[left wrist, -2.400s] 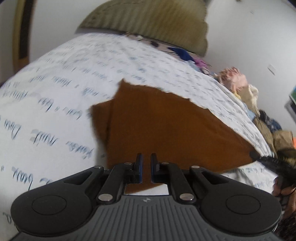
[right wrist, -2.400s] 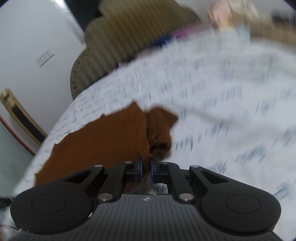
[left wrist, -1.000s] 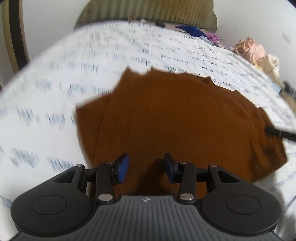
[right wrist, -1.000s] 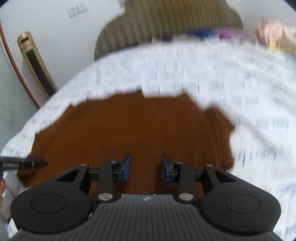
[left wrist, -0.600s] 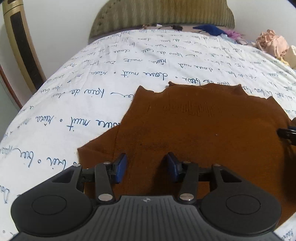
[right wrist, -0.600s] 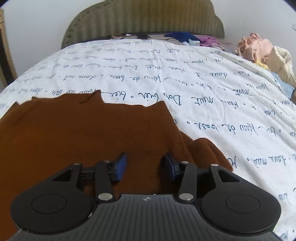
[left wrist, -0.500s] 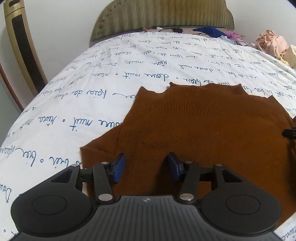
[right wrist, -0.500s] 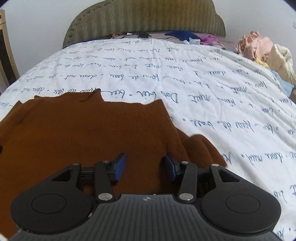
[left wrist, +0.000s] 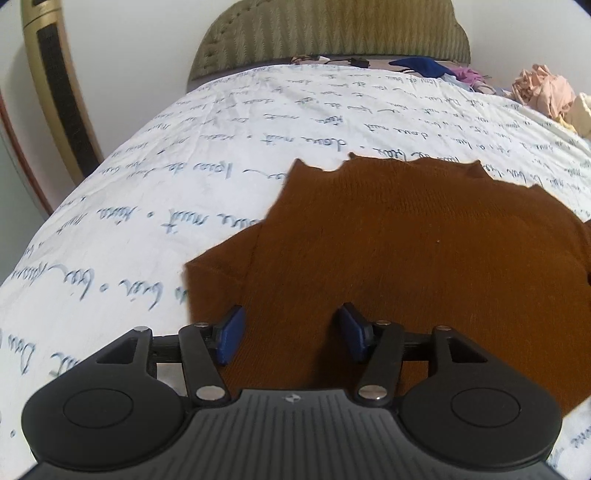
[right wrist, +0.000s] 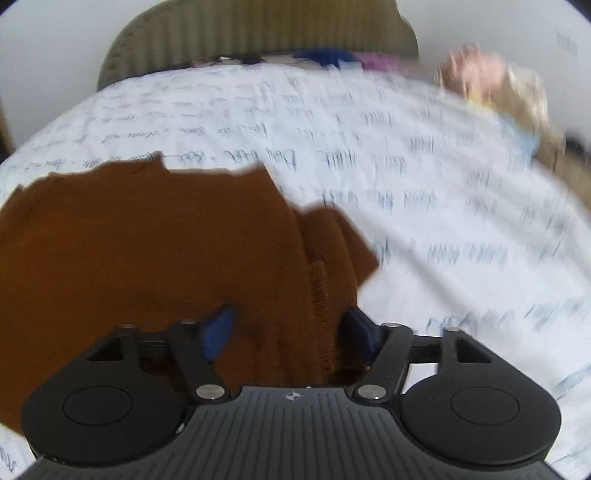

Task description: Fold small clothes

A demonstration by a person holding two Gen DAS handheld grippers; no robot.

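Two tongs opening, left tongs (left wrist: 290, 332), right tongs (right wrist: 291, 334), over brown garment (left wrist: 406, 258)

Brown garment (left wrist: 424, 258) lies flat on script-printed bedsheet (left wrist: 184, 177).

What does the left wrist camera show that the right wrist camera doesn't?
Only the left wrist view shows the gold and black stand by the wall and the garment's left sleeve, sharply. Only the right wrist view, blurred, shows the right sleeve bunched beside the body, with a ribbed seam between the right gripper's opening jaws. Both show the brown garment spread on the script-printed sheet, the green headboard, the clothes pile, and jaws apart over the fabric; the left gripper is opening too.
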